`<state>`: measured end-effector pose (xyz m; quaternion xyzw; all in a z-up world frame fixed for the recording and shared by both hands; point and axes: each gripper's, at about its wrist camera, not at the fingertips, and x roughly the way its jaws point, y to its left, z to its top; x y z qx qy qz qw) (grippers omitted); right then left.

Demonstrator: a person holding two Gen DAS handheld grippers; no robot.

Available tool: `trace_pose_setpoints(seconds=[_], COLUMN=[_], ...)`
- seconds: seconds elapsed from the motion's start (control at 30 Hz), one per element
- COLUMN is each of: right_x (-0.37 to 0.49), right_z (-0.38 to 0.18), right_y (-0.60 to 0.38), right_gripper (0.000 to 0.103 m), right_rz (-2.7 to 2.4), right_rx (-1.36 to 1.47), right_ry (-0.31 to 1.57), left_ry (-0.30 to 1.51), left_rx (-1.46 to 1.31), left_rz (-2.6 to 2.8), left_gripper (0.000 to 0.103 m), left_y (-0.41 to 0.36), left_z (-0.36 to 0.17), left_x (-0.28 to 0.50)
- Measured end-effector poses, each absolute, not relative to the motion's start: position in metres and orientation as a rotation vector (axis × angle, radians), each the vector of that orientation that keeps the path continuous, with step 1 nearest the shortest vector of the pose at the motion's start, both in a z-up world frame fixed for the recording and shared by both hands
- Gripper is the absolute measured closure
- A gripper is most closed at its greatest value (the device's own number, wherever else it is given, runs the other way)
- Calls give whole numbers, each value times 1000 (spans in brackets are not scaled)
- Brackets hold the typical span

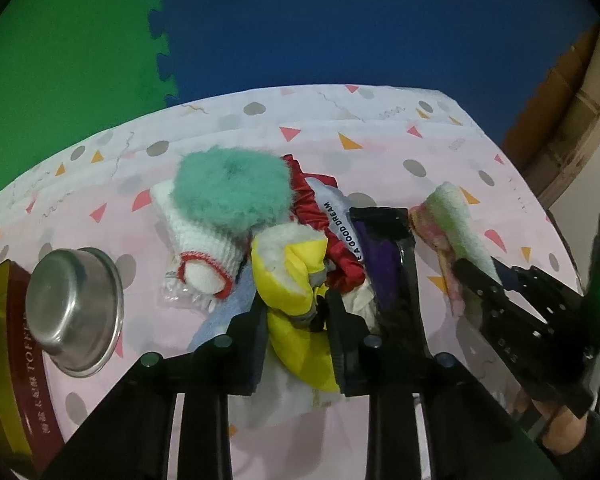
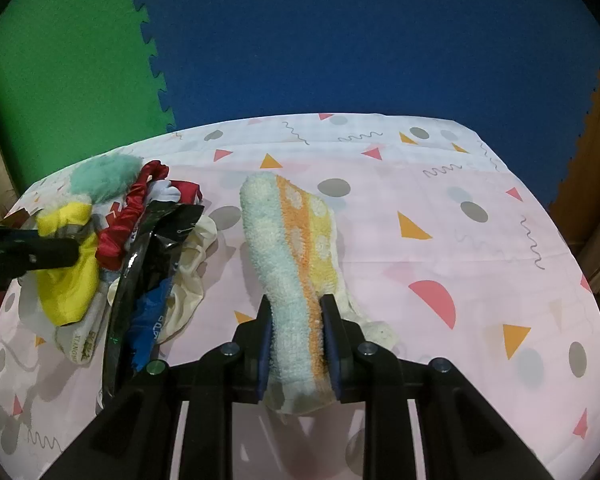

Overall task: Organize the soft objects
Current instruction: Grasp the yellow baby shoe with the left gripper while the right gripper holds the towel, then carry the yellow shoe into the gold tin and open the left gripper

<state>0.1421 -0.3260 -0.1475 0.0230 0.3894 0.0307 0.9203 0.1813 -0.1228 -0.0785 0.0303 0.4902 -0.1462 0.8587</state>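
A pile of soft things lies on the pink patterned tablecloth (image 1: 380, 140). My left gripper (image 1: 296, 312) is shut on a yellow cloth (image 1: 296, 272) at the pile's near side. In the right wrist view this gripper (image 2: 66, 256) enters from the left, with the yellow cloth (image 2: 68, 292) under its tip. My right gripper (image 2: 296, 320) is shut on a fuzzy striped sock (image 2: 284, 240), pale blue, orange and yellow, which lies stretched away from me. From the left wrist view the right gripper (image 1: 480, 288) holds the sock (image 1: 452, 216) to the right of the pile.
The pile holds a teal fluffy piece (image 1: 230, 188), a white knit with red trim (image 1: 204, 248), a red satin cloth (image 1: 340, 256) and a black plastic packet (image 1: 388, 256). A steel bowl (image 1: 74, 312) leans on a toffee tin (image 1: 4, 360) at the left. Foam mats lie beyond the table.
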Motion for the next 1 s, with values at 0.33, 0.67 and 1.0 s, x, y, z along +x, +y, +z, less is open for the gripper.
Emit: trace_pose_setpoints(seconds=[0.33, 0.67, 1.0], right_x=[142, 142, 142], right_z=[-147, -148, -147], right_y=[-325, -325, -323], right_gripper=[79, 79, 79], right_rz=[60, 57, 49], right_rx=[42, 36, 23], right_ry=[801, 802, 802], left_ry=[1008, 965, 973], left_rx=[38, 79, 53], left_rz=[-297, -155, 112], left_gripper=[80, 80, 80], left_y=[-91, -23, 99], left_z=[-52, -29, -28], left_x=[156, 146, 151])
